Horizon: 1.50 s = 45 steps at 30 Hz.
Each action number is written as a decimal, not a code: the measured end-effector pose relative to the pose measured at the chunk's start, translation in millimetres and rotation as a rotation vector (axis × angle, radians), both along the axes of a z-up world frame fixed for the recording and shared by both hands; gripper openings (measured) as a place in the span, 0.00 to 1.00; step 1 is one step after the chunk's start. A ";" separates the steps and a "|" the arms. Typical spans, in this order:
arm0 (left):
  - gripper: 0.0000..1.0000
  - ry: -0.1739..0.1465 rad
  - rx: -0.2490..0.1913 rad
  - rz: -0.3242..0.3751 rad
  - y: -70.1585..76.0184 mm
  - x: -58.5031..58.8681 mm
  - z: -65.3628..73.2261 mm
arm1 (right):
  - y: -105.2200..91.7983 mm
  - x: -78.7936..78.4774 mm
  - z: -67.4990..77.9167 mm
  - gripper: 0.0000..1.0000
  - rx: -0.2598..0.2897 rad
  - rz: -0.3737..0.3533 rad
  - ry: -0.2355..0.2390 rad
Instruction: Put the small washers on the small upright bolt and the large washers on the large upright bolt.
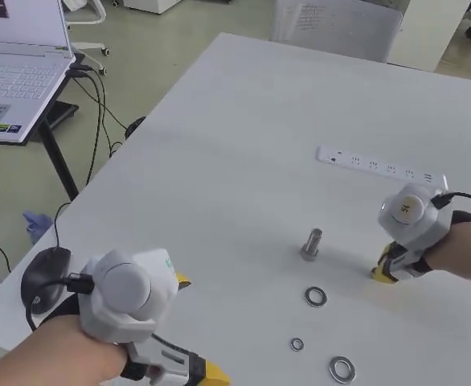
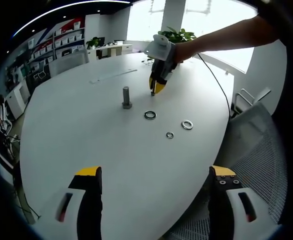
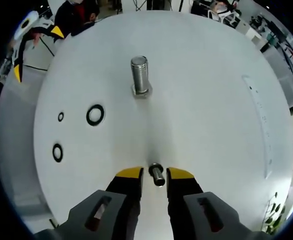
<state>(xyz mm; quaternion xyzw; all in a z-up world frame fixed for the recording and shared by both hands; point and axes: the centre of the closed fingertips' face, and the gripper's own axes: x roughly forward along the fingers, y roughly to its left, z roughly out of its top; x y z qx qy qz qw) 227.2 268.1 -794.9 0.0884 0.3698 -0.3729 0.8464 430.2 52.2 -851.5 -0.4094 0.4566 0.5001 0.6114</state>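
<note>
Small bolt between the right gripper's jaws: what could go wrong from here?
1. The small bolt stands on a narrow base between the right gripper's tips. A crooked withdrawal could tip it over.
2. The small washer lies flat close to the large washers. A pinch might slide it or catch the wrong one.
3. The large bolt stands nearby, and a sweeping gripper could knock it.

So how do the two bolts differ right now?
The large bolt is thicker and taller than the small bolt. The large bolt stands free on the table; the small bolt sits between the right gripper's tips. Both are grey metal.
</note>
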 end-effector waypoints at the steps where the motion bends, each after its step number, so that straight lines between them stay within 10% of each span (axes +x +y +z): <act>1: 0.90 0.003 0.007 0.008 1.5 0.3 -0.7 | 0.2 -0.2 1.2 0.20 0.002 0.000 -0.001; 28: 0.84 -0.042 -0.011 -0.023 3.0 -3.3 19.3 | 12.0 -25.6 59.1 0.22 0.043 -0.039 -0.065; 45: 0.86 -0.068 -0.022 -0.006 4.0 -15.4 28.4 | 31.8 -78.0 44.5 0.27 0.059 -0.010 -0.020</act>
